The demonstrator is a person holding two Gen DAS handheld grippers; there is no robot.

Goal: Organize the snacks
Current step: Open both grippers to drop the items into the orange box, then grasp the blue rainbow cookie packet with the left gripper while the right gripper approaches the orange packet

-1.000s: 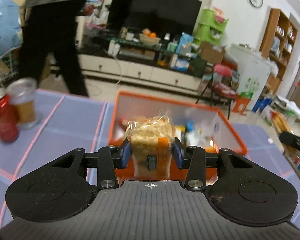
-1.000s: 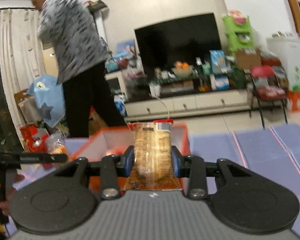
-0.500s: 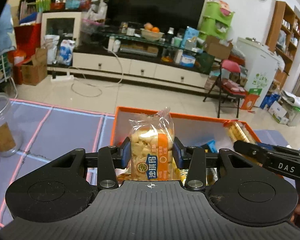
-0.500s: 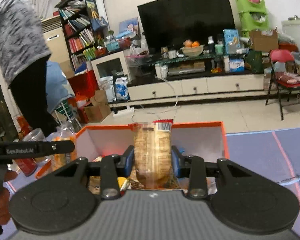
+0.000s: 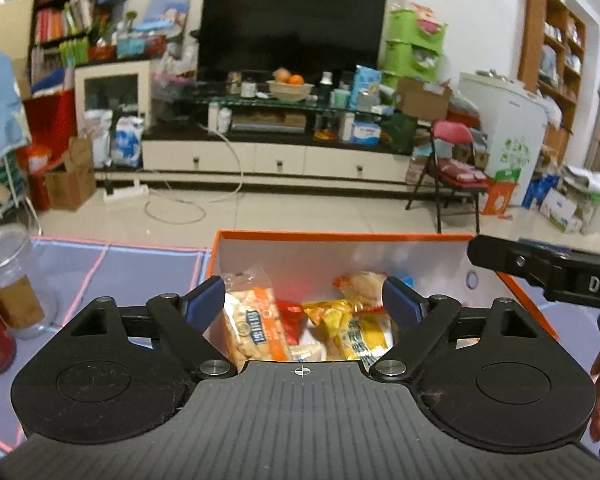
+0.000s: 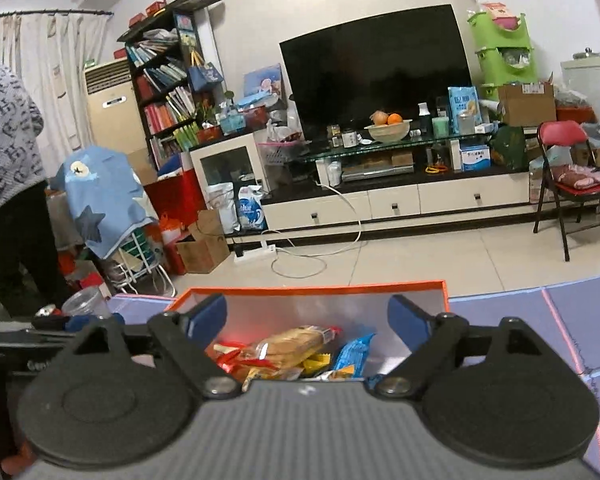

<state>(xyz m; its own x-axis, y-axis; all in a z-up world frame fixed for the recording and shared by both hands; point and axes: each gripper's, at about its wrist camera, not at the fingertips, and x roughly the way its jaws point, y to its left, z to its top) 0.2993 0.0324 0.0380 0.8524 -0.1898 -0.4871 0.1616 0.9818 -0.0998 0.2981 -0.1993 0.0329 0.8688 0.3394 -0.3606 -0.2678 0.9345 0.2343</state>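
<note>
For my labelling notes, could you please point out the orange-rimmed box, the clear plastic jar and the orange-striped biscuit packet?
Orange-rimmed box (image 5: 340, 235): left wrist view, far rim.
Clear plastic jar (image 5: 10, 280): left wrist view, side wall.
Orange-striped biscuit packet (image 5: 252, 320): left wrist view, printed front.

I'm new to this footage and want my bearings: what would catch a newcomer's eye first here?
The orange box in the foreground, white inside and strewn with bright snack packets. Over it hang the left gripper and right gripper, jaws opening with nothing between the blue pads. Behind looms the big black television above a cluttered glass shelf.
</note>
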